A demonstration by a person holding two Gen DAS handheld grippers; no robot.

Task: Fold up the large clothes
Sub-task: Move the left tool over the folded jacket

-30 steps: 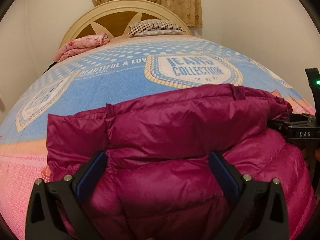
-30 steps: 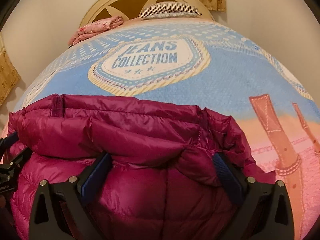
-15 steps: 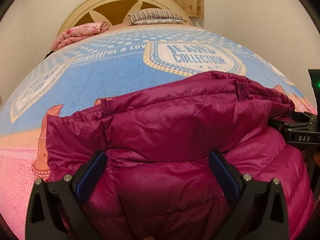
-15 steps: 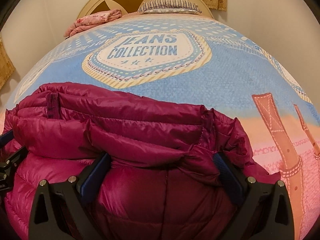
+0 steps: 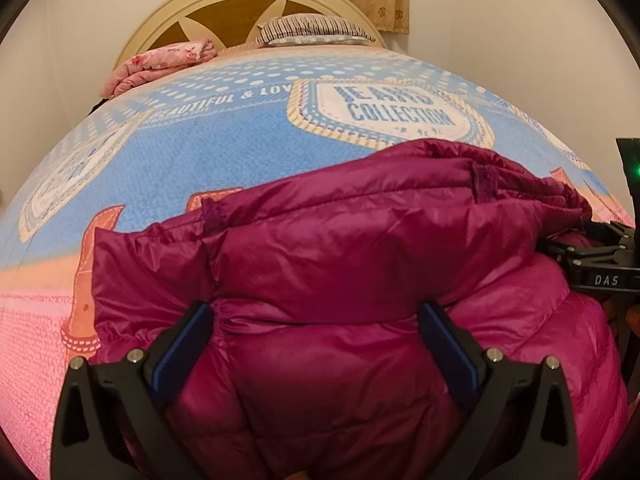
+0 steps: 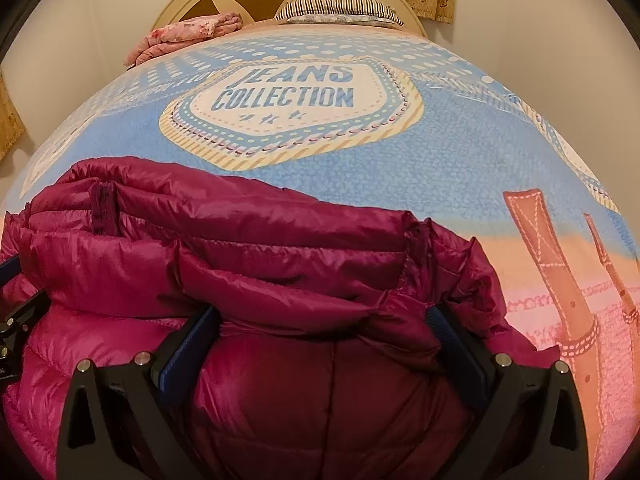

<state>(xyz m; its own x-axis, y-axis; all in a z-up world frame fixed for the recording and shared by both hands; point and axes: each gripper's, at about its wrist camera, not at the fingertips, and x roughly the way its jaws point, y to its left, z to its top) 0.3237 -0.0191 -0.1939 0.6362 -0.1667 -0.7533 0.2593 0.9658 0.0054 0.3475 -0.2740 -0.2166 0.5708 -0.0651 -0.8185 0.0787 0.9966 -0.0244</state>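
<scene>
Lying crosswise directly ahead, the puffy jacket (image 5: pixel 340 272) bulges between the spread-apart fingers of both the left gripper (image 5: pixel 316 344) and right gripper (image 6: pixel 324 344), equally close.

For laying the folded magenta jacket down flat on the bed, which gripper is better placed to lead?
Neither clearly. The left gripper and right gripper both straddle the puffer jacket, side by side. Judged loosely, both should lower together.

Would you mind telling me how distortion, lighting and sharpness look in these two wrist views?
Left wrist view: strong fisheye bulge of the bedspread, dark corner vignette, warm dim light, soft sheen on the magenta jacket. Right wrist view: same bulge, printed lettering sharp, near gripper fingers slightly soft.
</scene>
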